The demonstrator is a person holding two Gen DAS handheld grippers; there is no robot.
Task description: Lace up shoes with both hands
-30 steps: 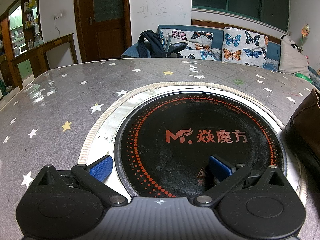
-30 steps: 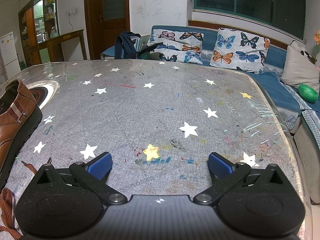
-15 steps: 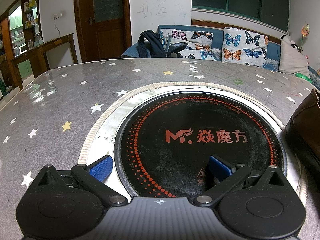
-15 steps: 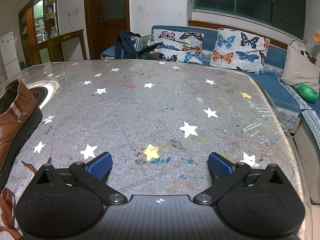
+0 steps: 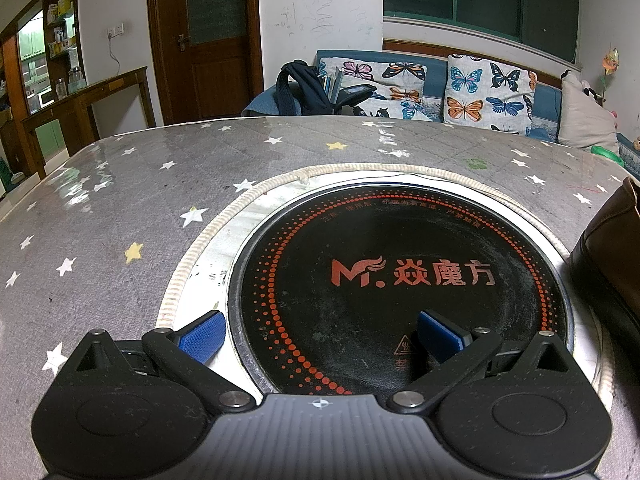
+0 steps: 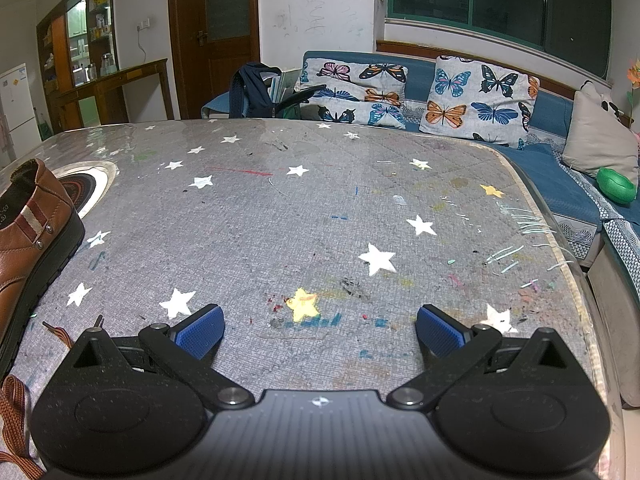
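Observation:
A brown leather shoe (image 6: 28,248) with a black sole stands on the grey star-patterned table, at the left edge of the right wrist view. Its heel part (image 5: 612,256) shows at the right edge of the left wrist view. A brown flat lace (image 6: 14,420) trails on the table by the shoe, at the lower left of the right wrist view. My left gripper (image 5: 320,336) is open over the black hotplate, holding nothing. My right gripper (image 6: 318,332) is open over bare tabletop, to the right of the shoe, holding nothing.
A round black induction hotplate (image 5: 400,276) with red lettering is set into the table (image 6: 320,208). A blue sofa with butterfly cushions (image 6: 480,100) and a dark backpack (image 6: 250,92) runs along the table's far and right sides. The table edge (image 6: 560,240) curves at the right.

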